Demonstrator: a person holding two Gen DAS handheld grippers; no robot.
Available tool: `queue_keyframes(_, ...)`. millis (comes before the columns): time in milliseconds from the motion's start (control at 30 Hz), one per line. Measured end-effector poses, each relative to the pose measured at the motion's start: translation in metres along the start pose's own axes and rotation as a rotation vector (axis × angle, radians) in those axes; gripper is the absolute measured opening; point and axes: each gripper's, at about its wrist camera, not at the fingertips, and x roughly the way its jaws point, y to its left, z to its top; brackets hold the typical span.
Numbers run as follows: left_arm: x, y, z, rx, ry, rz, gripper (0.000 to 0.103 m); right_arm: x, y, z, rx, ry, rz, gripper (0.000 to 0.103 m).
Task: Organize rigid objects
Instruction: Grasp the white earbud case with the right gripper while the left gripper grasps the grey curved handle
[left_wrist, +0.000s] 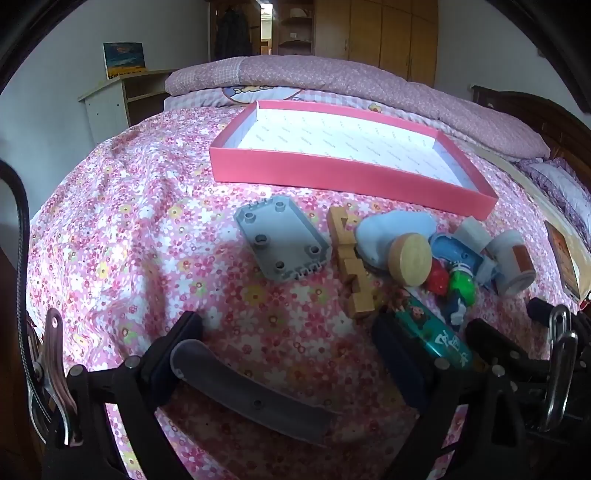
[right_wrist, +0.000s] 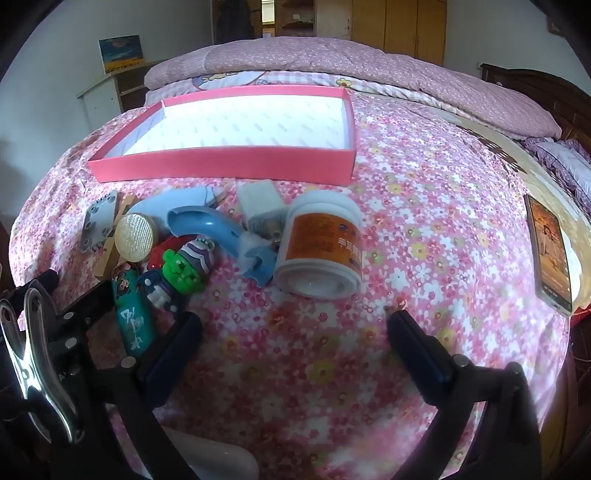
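Black fingers (left_wrist: 192, 332) of both the left gripper (left_wrist: 291, 339) and right gripper (right_wrist: 295, 332) gape wide, holding nothing.

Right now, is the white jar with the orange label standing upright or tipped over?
Tipped over. The white jar lies on its side on the floral bedsheet, its round end facing the right wrist camera and its orange label running along the upper side.

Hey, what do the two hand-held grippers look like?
Both are black framed. The left hand-held gripper has dark padded fingers, round silver bolts and a shiny metal clip at its side. The right hand-held gripper matches it, with dark blue-black pads.
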Motion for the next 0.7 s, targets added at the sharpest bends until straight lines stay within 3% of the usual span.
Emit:
queue_keyframes(267,-0.001,0.007,0.004,0.012,0.016,-0.025,0.096,0.0,0.001,0.0,0.0,-0.01,0.007,0.103)
queue_keyframes(700,-0.01,0.002,0.002,0.031,0.057,-0.056,0.095,-0.015,-0.011,0.003,0.028,-0.059,0.091,0.102)
